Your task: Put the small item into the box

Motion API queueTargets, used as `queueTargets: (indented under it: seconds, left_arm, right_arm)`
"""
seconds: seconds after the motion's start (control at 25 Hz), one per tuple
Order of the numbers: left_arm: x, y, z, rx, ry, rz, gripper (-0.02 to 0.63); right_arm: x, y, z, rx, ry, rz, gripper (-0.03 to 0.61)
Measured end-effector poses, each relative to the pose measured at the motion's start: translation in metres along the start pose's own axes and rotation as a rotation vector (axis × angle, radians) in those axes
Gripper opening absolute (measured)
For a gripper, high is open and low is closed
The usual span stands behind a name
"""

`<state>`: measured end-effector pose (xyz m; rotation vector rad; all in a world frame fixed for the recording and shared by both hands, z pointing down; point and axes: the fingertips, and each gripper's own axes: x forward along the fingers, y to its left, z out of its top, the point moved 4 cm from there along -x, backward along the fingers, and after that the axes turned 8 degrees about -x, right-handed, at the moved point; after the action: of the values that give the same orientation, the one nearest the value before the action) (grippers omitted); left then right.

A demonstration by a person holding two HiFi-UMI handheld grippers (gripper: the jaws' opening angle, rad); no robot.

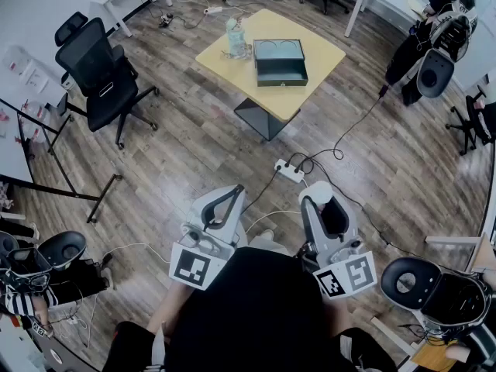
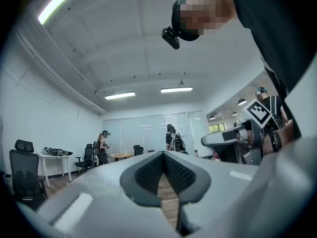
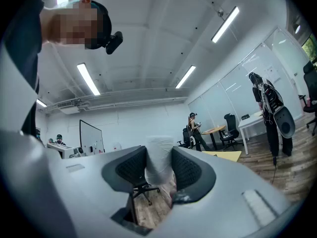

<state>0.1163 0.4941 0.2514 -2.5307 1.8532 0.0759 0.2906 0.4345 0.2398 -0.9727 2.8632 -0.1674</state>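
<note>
Right gripper [image 3: 158,158] has its fingers [image 3: 187,171] clamped on a small white item [image 3: 159,152] that looks kinda roll-shaped, while the left gripper [image 2: 163,155] has its fingers [image 2: 148,175] pinched together on nothing. I'd call this the carry step: the dark green box [image 1: 280,62] sits on the yellow desk [image 1: 325,51], well away across the wood floor [image 1: 194,138], so next up is walking over and lining the item up over the box before letting go. No brand or readable text anywhere, just the square markers [image 1: 191,267] on the grippers.

path: wood floor [image 1: 194,149] — open | blocks: power strip [image 1: 289,170], cable [image 1: 363,120], office chair [image 1: 102,80]
</note>
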Motion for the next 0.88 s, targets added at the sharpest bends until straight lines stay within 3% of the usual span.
queueTargets:
  seconds: [0.88]
  left_arm:
    - [-0.004,0.003,-0.012,0.001,0.019,0.032,0.002]
  right_arm:
    - [0.008,0.005,-0.008,-0.027,0.026,0.048,0.166]
